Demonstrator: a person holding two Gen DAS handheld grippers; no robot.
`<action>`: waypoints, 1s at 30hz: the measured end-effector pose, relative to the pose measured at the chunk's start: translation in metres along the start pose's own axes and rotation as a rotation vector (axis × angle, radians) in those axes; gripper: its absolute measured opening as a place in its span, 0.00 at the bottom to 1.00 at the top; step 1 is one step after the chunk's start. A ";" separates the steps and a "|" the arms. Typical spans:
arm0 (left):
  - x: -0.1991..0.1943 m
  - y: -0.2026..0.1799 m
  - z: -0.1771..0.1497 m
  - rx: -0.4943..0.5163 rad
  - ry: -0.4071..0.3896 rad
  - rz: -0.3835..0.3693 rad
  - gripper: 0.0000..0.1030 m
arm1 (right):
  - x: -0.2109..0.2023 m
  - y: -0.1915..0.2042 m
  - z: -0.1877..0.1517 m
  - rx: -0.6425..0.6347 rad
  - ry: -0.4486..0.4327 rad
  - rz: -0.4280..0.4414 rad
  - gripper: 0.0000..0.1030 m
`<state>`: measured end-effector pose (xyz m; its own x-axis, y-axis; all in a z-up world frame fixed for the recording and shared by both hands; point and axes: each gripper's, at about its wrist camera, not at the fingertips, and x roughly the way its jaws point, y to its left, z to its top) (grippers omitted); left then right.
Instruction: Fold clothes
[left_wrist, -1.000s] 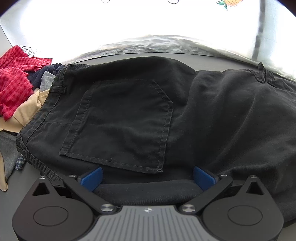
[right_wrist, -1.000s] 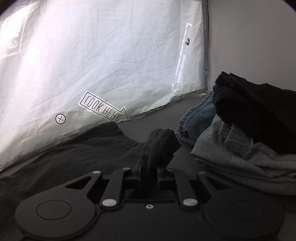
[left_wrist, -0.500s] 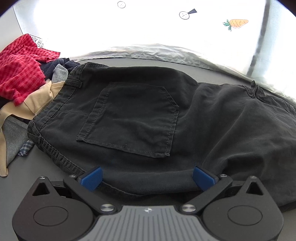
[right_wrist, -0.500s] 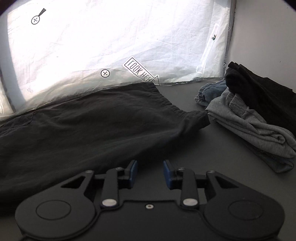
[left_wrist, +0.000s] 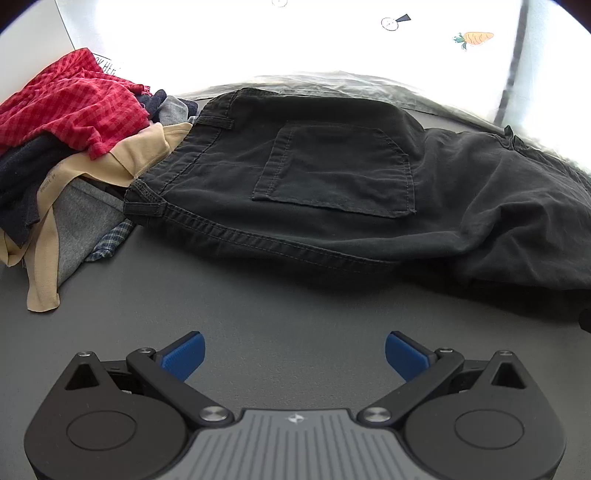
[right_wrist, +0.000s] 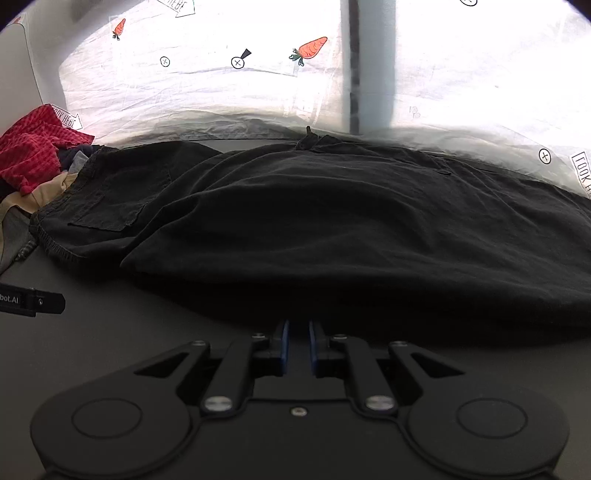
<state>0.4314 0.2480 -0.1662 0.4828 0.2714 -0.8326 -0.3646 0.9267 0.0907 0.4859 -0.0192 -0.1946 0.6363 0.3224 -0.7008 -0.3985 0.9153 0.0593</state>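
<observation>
Black trousers (left_wrist: 332, 177) cut off rightward; left tongs (left_wrist: 293, 354) apart; right tongs (right_wrist: 295, 347) nearly together (empty).

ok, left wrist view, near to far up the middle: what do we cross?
Left tongs, open → bare grey table → black trousers, side seam nearest, then back pocket → backlit white sheet.

I count one pair of black trousers (left_wrist: 332, 192) with one back pocket (left_wrist: 336, 170) showing, one heap of unfolded clothes (left_wrist: 66, 147) topped by one red checked shirt (left_wrist: 70, 110), and two carrot prints (right_wrist: 310, 48) on the white sheet (right_wrist: 221, 92).
</observation>
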 end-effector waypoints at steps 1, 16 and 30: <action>0.001 0.005 0.002 -0.005 -0.007 0.002 1.00 | 0.003 0.006 0.003 -0.014 0.001 0.004 0.14; 0.049 0.037 0.038 -0.090 -0.008 -0.036 1.00 | 0.033 0.013 0.061 0.034 -0.030 -0.123 0.35; 0.063 0.053 0.023 -0.120 0.063 -0.013 1.00 | 0.040 0.055 0.043 -0.110 0.030 0.110 0.43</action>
<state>0.4603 0.3203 -0.2010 0.4382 0.2393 -0.8665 -0.4534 0.8912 0.0168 0.5178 0.0548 -0.1883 0.5656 0.4102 -0.7154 -0.5354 0.8425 0.0598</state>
